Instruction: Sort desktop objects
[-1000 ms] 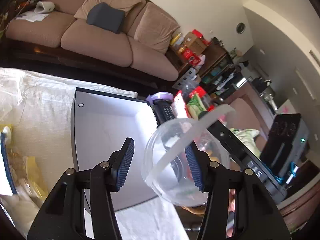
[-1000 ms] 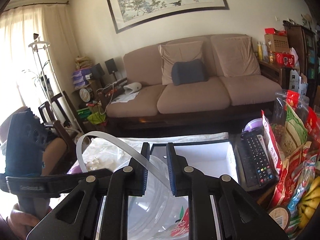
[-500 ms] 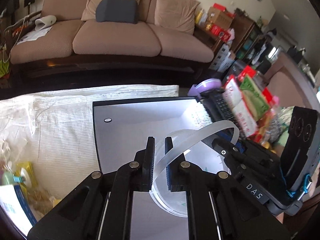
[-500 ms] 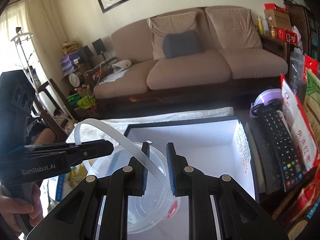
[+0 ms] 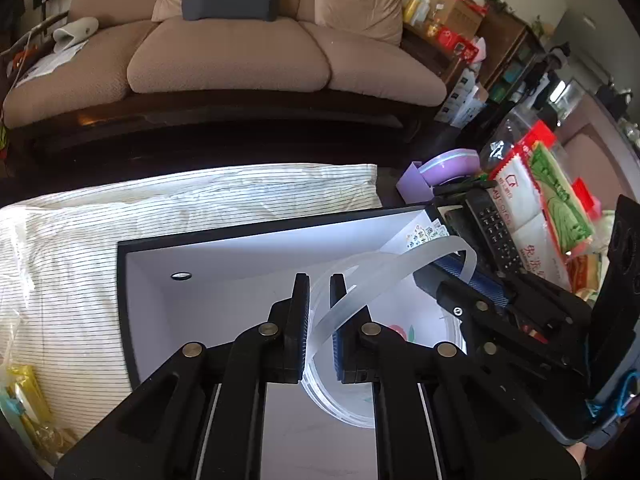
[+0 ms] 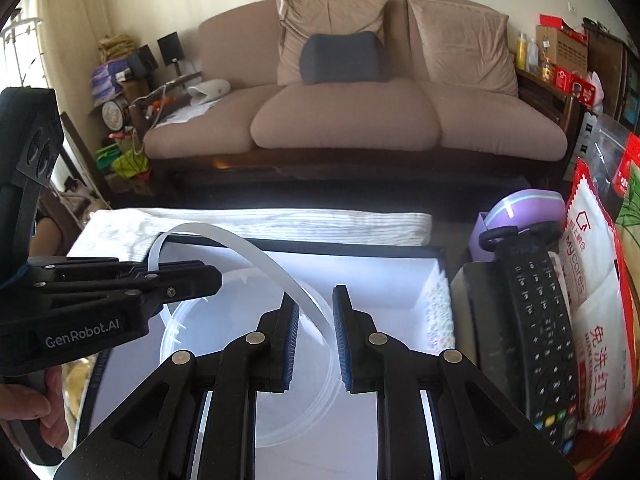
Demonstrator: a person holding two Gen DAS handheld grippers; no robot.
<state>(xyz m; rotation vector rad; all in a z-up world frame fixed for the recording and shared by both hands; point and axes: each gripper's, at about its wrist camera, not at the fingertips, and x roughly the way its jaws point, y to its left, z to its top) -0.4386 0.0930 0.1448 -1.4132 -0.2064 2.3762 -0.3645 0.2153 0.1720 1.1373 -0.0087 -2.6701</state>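
Left hand-held gripper (image 5: pixel 319 328) is clamped on the near rim of the clear round plastic tub with the translucent white hoop handle (image 5: pixel 384 364); right hand-held gripper (image 6: pixel 316 344) is closed on the opposite rim, the handle strap arching up between its pads. Both point steeply down. The tub hangs low inside the shallow black-walled box with the pale inner floor (image 5: pixel 208 272), mouth tilted toward me; whether its base already touches the floor I cannot tell. Box sits on the white pin-striped cloth (image 5: pixel 120 216) covering the worktop. Just beside the box's right wall: black remote control (image 6: pixel 536 320), lilac round case (image 6: pixel 520 216), red-and-white snack bags (image 6: pixel 596 312). Beige sofa (image 6: pixel 352 116) well beyond. Judgement: step in hand is setting the tub down in the box. To do it well, level the two grips so the base lands flat, lower until it seats, keep clear of the right wall, then release one side at a time so the thin rim does not spring or tip.
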